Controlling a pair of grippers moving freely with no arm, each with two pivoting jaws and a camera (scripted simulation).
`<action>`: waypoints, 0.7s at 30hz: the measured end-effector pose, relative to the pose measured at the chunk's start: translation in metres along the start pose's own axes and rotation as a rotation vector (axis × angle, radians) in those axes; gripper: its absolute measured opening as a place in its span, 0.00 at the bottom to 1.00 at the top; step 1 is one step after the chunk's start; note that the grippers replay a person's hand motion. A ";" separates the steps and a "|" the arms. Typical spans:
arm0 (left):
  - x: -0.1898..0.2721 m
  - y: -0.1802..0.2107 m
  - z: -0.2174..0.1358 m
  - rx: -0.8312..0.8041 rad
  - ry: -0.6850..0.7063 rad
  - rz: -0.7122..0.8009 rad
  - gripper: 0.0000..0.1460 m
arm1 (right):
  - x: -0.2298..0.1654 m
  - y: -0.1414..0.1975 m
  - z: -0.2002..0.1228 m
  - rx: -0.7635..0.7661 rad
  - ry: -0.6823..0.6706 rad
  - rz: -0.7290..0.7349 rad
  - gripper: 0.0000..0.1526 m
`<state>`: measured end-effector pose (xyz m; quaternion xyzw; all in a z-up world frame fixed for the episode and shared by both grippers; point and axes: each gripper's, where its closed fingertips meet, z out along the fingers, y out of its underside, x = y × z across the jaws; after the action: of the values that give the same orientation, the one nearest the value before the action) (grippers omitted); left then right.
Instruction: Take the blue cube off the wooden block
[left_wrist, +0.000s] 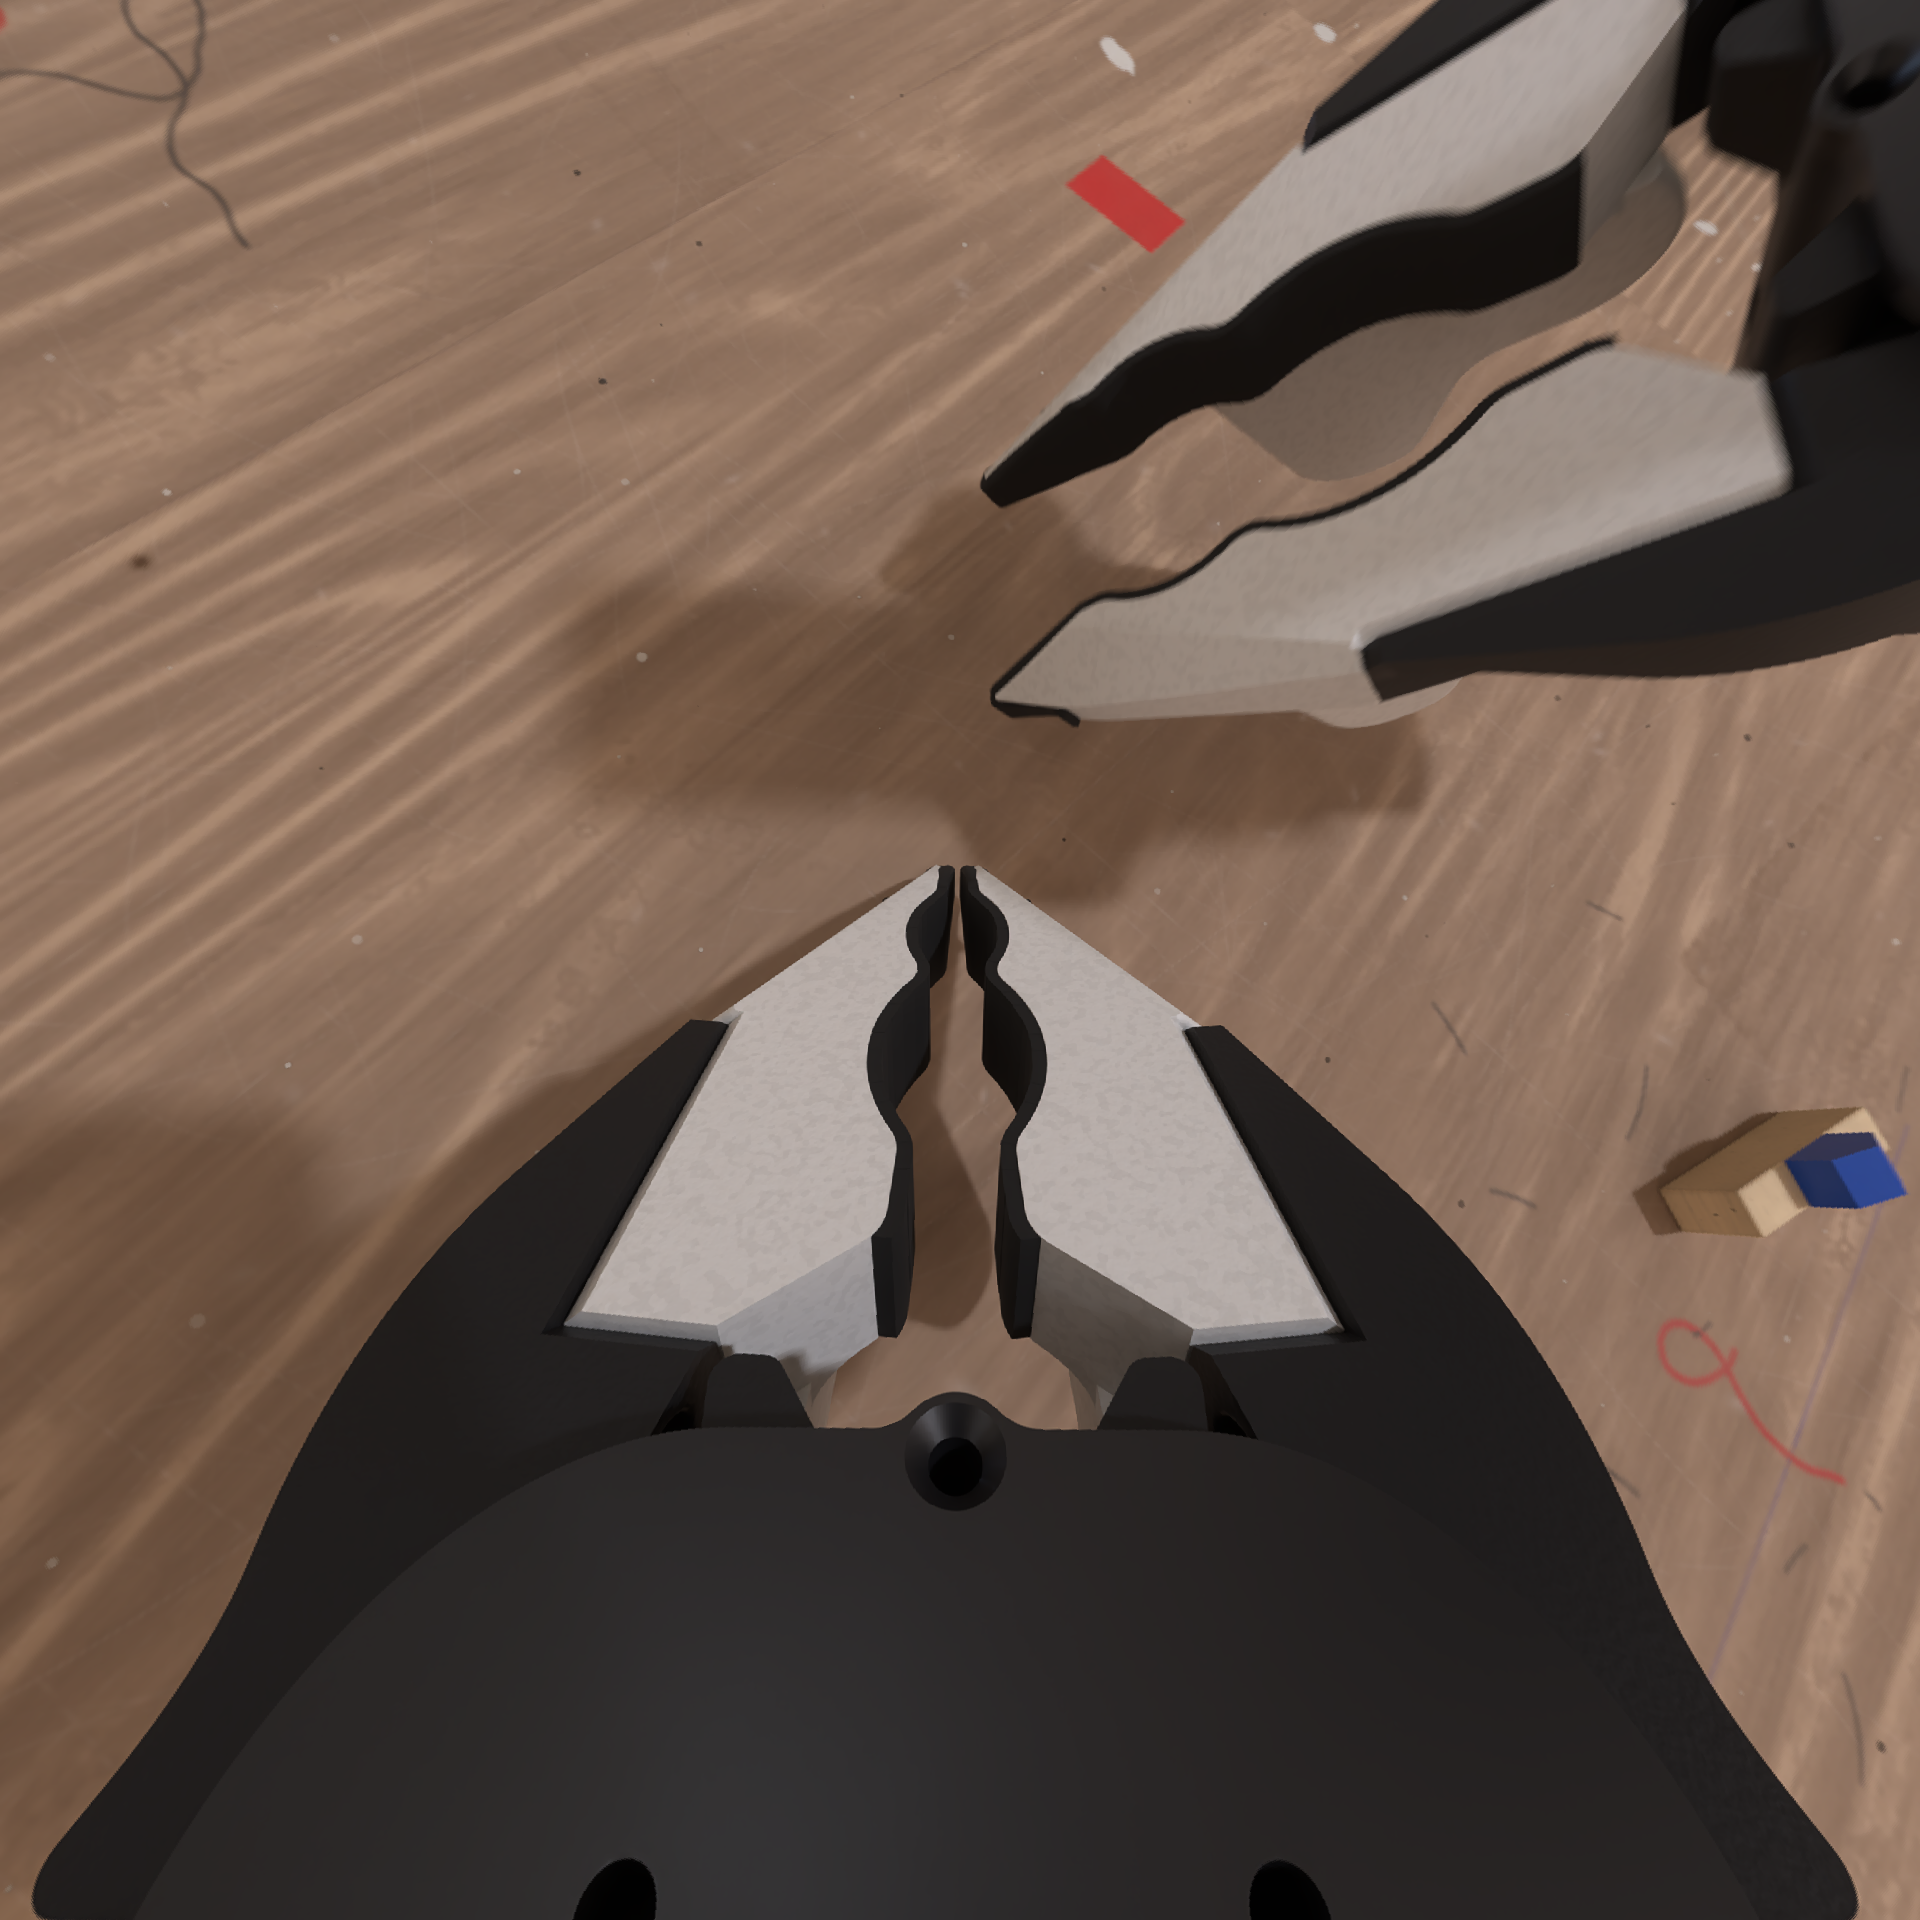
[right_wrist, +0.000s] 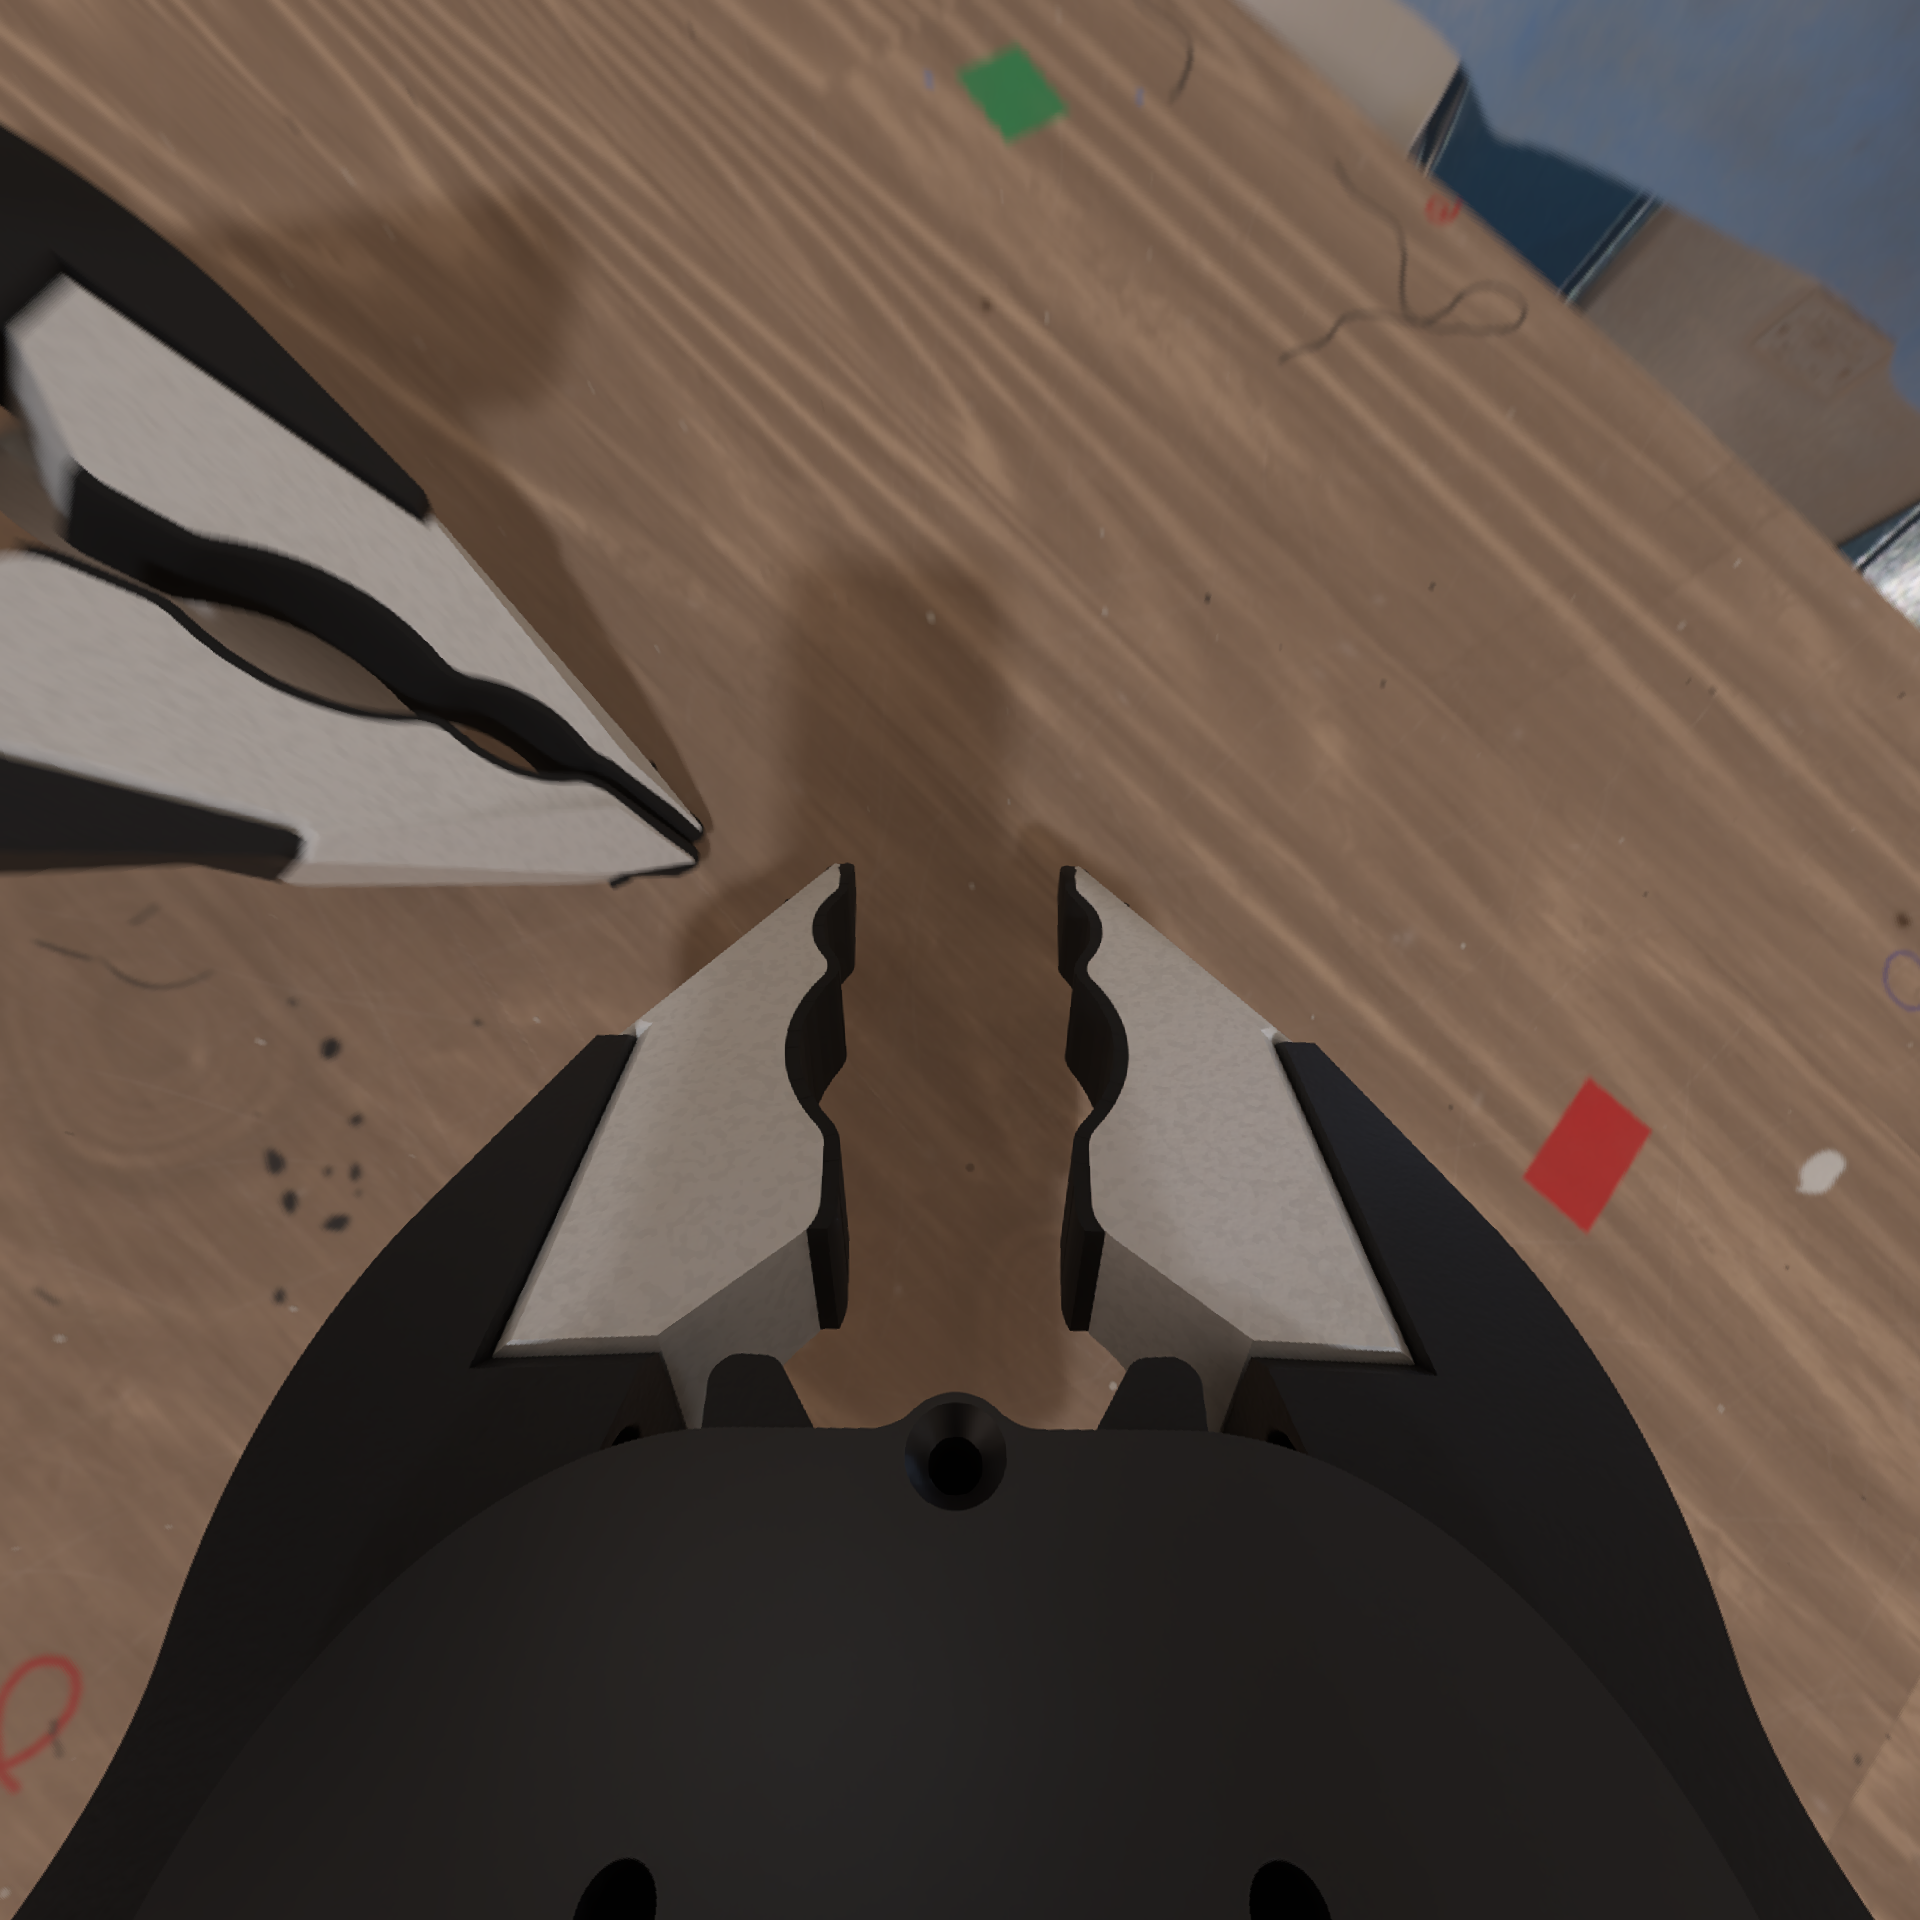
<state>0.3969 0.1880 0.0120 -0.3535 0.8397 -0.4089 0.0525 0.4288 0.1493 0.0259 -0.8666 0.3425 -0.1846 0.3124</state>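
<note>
Wooden table boards are filling the left wrist view. The left gripper is hanging over them with its jaws pressed together at the tips, and it is holding nothing. Off to the right of these jaws, and a bit back from their tips, the wooden block is lying on the table. The blue cube is sitting on the block at its right end, touching it. Both are well apart from the jaws. Ahead and to the right, the right gripper is pointing in from the side with its jaws spread and nothing between them. A red patch is lying flat on the table far ahead, past the jaws. A thin red squiggle is showing on the table to the right, nearer than the block.

Brown table is showing in the right wrist view too. The right gripper is holding its jaws spread wide, with only bare wood between them. The left gripper is reaching in from the left, its tips just beside the left jaw tip, and its jaws are pressed together. A red patch is lying to the right of the jaws. A green patch is lying far ahead. The block and cube are not showing in this view.
</note>
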 end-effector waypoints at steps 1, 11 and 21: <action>0.000 0.000 0.000 0.000 0.011 -0.011 0.01 | 0.001 0.005 0.003 -0.024 0.005 -0.005 0.26; 0.002 0.001 0.000 -0.003 0.036 -0.014 0.01 | 0.019 0.023 -0.001 0.002 -0.037 0.039 0.42; 0.002 0.001 -0.001 0.000 0.078 -0.057 0.01 | 0.025 0.031 -0.003 -0.004 -0.038 0.077 0.46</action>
<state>0.3945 0.1871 0.0125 -0.3609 0.8308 -0.4237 0.0083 0.4300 0.1127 0.0102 -0.8568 0.3701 -0.1551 0.3239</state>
